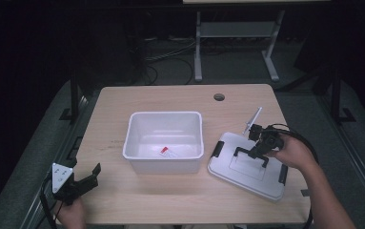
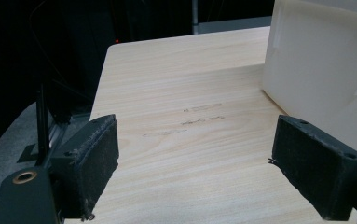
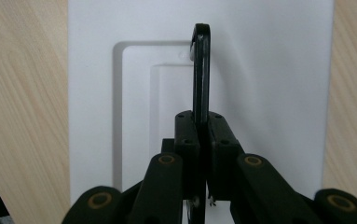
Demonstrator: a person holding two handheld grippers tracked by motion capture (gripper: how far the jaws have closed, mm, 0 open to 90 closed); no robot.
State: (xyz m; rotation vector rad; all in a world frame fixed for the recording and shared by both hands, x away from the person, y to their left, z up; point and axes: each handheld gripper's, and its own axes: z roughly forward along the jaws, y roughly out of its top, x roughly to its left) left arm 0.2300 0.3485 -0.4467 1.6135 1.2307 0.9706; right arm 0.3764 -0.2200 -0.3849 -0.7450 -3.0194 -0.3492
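One bin (image 1: 144, 143), one lid (image 1: 247, 167). Right gripper (image 3: 202, 126) fingers clamped on lid handle (image 3: 201, 70); left gripper (image 2: 195, 163) fingers wide apart, empty.

The right gripper (image 3: 202, 135) has its jaws pinched on the lid's black handle (image 3: 201, 70), so the stretch of handle between the pads is hidden, and in the right gripper view the white lid (image 3: 269, 70) runs off the top and bottom edges, so its far end past the handle is cut off. In the left gripper view the white bin (image 2: 325, 70) just past the right-hand jaw is chopped by the top and right edges (no rim or inside visible). From the high view there's a small red-and-white thing (image 1: 167, 151) in the bin, too tiny to tell what it is.
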